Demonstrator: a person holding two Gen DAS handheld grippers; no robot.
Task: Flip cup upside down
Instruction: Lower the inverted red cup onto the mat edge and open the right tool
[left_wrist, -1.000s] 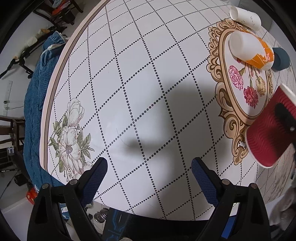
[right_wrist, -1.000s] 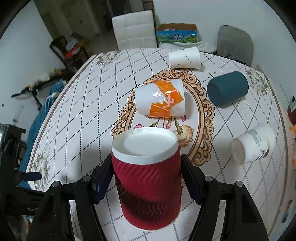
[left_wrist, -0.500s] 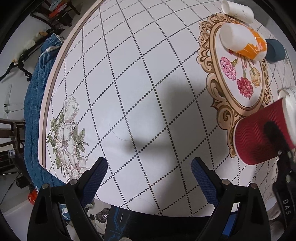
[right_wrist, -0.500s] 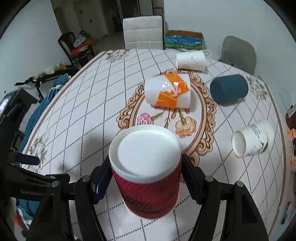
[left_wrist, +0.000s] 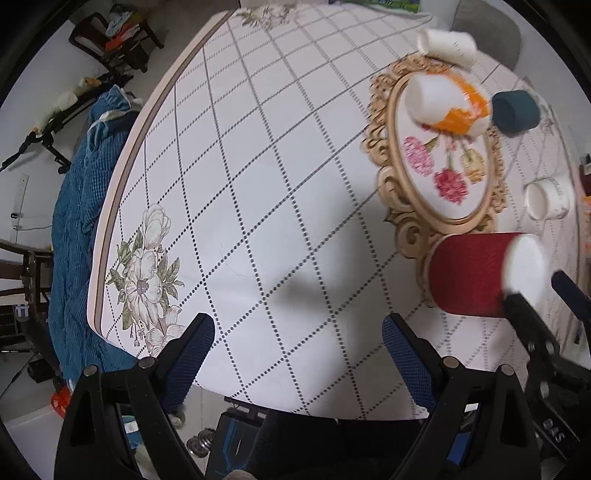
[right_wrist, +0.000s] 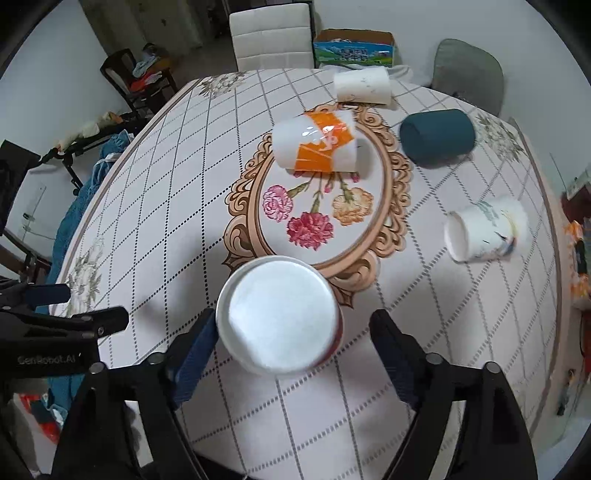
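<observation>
A red ribbed paper cup (right_wrist: 279, 314) stands upside down on the table, white base up, between the fingers of my right gripper (right_wrist: 291, 336). The jaws are spread wider than the cup and there is a clear gap on its right side, so the gripper is open. In the left wrist view the same red cup (left_wrist: 476, 275) stands at the right with the right gripper's fingers (left_wrist: 524, 314) beside it. My left gripper (left_wrist: 299, 350) is open and empty over the table's near left part.
Several other cups lie on their sides: an orange-and-white one (right_wrist: 317, 146), a plain white one (right_wrist: 364, 86), a dark teal one (right_wrist: 437, 134) and a printed white one (right_wrist: 484, 232). The round table's edge (left_wrist: 122, 192) curves along the left. Chairs stand beyond.
The right gripper has lowered the red cup onto the table upside down and opened its jaws. The left gripper has stayed open, shifting only slightly.
</observation>
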